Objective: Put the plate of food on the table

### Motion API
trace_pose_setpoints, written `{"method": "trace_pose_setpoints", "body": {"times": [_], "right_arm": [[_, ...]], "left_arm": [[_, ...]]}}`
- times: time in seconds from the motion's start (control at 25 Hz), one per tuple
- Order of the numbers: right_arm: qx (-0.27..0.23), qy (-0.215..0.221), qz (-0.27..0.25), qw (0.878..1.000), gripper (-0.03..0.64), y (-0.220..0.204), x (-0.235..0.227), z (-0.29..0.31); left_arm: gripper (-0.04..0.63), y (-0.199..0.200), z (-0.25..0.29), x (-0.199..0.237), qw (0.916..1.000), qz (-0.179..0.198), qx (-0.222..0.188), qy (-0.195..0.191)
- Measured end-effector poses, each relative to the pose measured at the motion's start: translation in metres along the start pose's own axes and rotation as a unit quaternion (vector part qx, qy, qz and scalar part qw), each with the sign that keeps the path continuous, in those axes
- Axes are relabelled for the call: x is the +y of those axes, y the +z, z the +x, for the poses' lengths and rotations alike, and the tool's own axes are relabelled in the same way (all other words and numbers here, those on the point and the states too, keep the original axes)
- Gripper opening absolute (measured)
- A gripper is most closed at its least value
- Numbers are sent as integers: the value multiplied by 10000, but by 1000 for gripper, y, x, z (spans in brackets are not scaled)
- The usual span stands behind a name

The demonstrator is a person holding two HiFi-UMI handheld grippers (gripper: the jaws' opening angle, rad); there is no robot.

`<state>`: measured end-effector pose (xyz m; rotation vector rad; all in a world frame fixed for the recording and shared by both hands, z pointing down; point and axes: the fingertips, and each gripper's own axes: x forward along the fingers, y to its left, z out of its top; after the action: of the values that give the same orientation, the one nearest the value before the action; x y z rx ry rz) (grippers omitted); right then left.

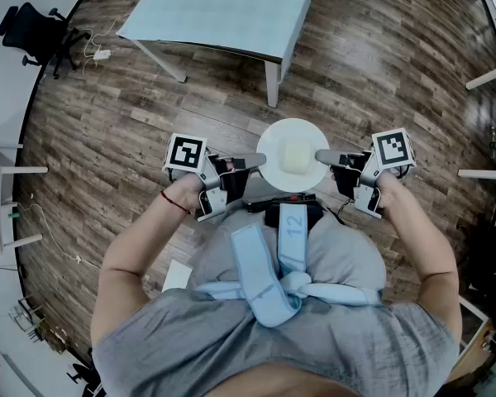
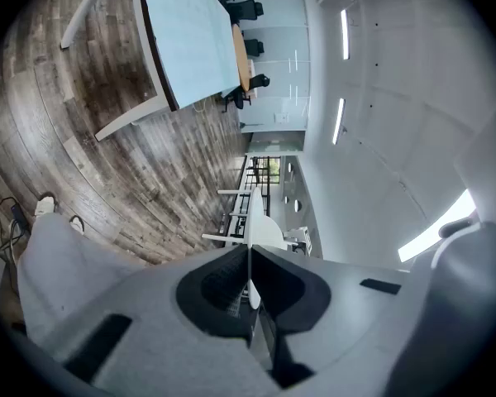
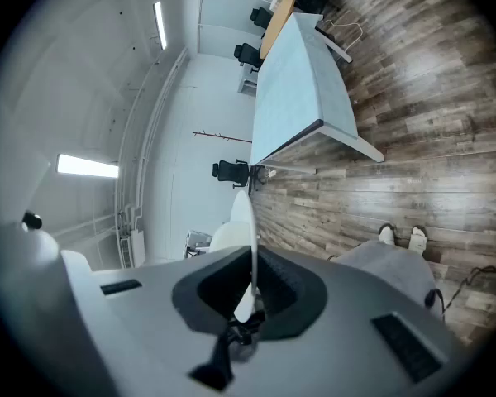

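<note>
The wooden floor [image 1: 380, 64] fills most of the head view, and the pale-topped table [image 1: 223, 11] stands ahead of the person [image 1: 256, 337], well apart from what they carry. Nothing can be seen on the part of its top that shows.

The white plate [image 1: 273, 139] hangs in the air in front of the person's body, over bare floor and not yet over the table. It looks level, which keeps the food from sliding.

The left gripper [image 1: 252, 160] is clenched on the plate's left edge and the right gripper [image 1: 326, 157] on its right edge. Each gripper view shows the thin rim edge-on between that gripper's jaws. Opposite grips probably balance the load and stop the plate from tipping to either side.

The food [image 1: 296, 157], a pale block, sits near the plate's middle, clear of both rims and both sets of jaws.
</note>
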<state>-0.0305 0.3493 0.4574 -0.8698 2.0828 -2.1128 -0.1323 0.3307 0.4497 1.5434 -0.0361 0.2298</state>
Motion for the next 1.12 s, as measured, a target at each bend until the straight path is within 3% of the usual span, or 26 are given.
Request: {"method": "trace_pose_setpoints", "body": {"times": [0.72, 1.12], "right_arm": [[54, -28, -11, 10000, 37, -5, -3, 2], [-177, 158, 291, 9993, 37, -3, -4, 2]], "left_arm": [[26, -7, -3, 4, 10000, -24, -24, -3], [26, -5, -1, 4, 10000, 15, -8, 6]]}}
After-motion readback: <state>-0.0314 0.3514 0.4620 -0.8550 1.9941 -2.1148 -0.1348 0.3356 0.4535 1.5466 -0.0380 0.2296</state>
